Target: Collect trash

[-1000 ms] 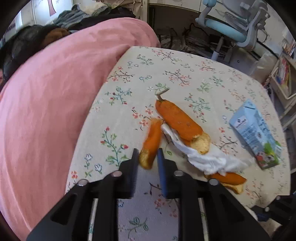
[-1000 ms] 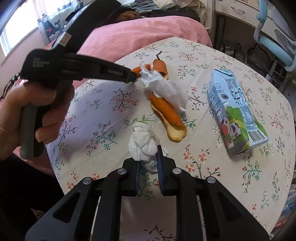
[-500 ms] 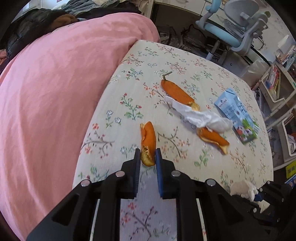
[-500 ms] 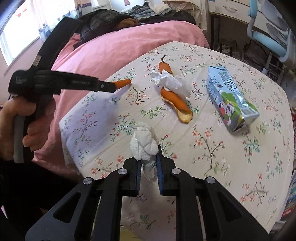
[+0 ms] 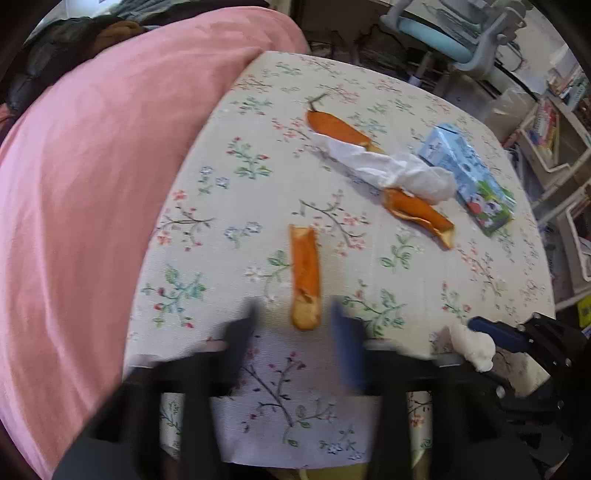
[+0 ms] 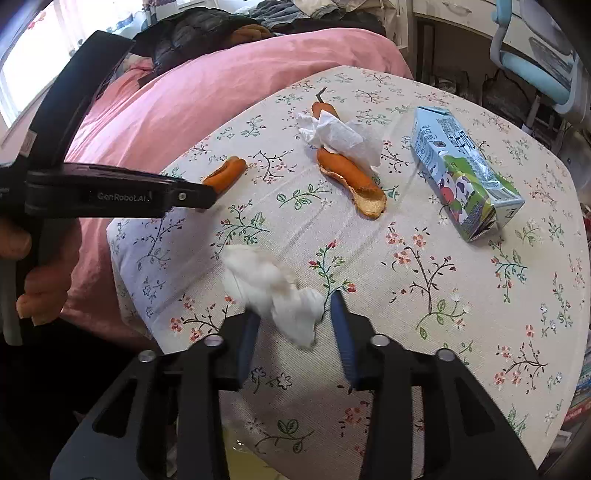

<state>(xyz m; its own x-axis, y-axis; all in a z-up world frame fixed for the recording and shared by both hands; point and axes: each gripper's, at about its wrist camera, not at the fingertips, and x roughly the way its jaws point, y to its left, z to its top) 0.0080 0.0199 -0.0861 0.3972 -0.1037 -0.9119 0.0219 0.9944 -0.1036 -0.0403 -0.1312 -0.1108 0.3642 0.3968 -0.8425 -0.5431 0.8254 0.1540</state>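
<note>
My left gripper (image 5: 293, 332) is open, its fingers blurred; an orange peel strip (image 5: 304, 275) sits loose between and just beyond them, also visible in the right wrist view (image 6: 225, 173). My right gripper (image 6: 295, 332) is open, with a crumpled white tissue (image 6: 273, 291) loose between the fingers; this tissue shows in the left wrist view (image 5: 472, 347). Farther on the floral table (image 6: 461, 295) lie a long orange peel (image 6: 351, 177) under a white napkin (image 6: 343, 138) and a blue milk carton (image 6: 461, 170).
A pink blanket (image 5: 92, 166) covers the bed along the table's left side. A blue office chair (image 5: 454, 33) stands beyond the far edge. Shelves with books (image 5: 554, 129) are at the right. Something yellow (image 6: 243, 458) shows below the near table edge.
Both grippers have opened. The left let go of the orange peel strip near the table's front edge. The right released the crumpled tissue, which is blurred and tilting left.
</note>
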